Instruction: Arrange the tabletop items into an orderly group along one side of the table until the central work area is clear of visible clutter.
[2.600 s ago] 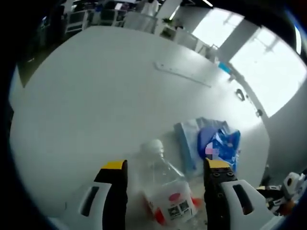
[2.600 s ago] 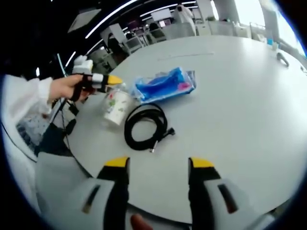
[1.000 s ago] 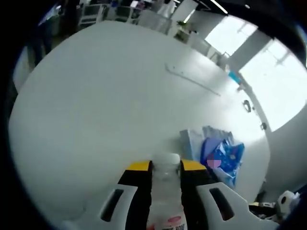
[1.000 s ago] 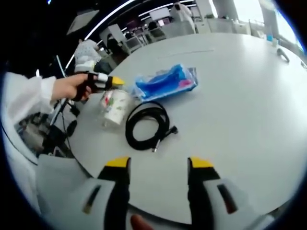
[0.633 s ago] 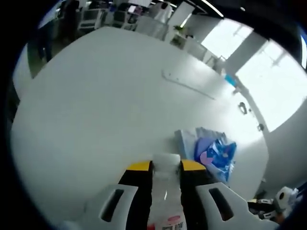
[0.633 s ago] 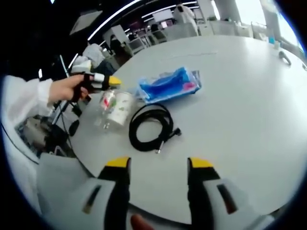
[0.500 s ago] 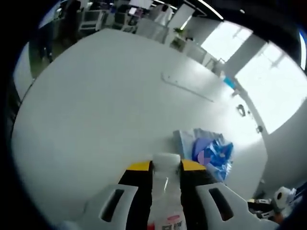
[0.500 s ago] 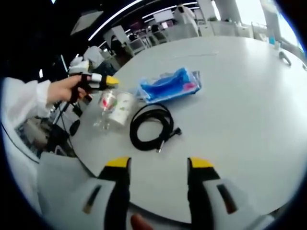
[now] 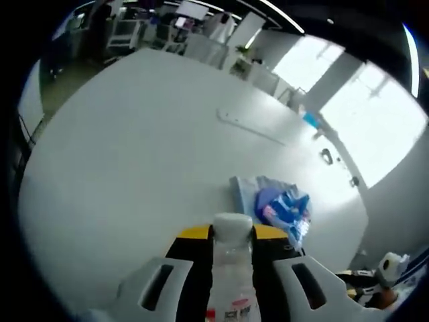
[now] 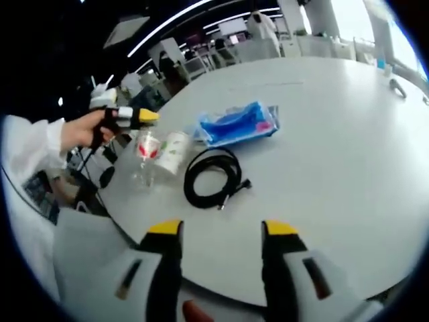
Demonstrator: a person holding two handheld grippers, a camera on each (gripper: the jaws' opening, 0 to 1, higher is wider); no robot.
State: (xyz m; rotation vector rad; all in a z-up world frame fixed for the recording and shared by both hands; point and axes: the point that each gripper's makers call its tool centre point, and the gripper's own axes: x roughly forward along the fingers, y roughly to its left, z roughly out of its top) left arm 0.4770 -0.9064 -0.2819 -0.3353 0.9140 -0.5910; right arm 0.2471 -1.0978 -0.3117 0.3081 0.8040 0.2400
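My left gripper (image 9: pixel 232 233) is shut on the neck of a clear plastic bottle (image 9: pixel 232 282) with a white cap and a red-and-white label. In the right gripper view the same bottle (image 10: pixel 164 153) shows tilted at the table's left edge, just under the left gripper (image 10: pixel 134 117), which a hand holds. A coiled black cable (image 10: pixel 212 177) lies beside the bottle. Beyond it lies a blue plastic packet (image 10: pixel 238 123), seen ahead and right as the blue packet (image 9: pixel 281 206) in the left gripper view. My right gripper (image 10: pixel 222 231) is open over bare table with nothing between its jaws.
The round white table (image 9: pixel 134 154) stretches far ahead. A long pale strip (image 9: pixel 251 126) lies across its far part, with small dark items (image 9: pixel 326 155) near the right edge. Chairs and desks stand beyond the table (image 10: pixel 348 154).
The left gripper, open around the bottle at first, has shut on its neck and raised it a little. The right gripper stays open and nearly still.
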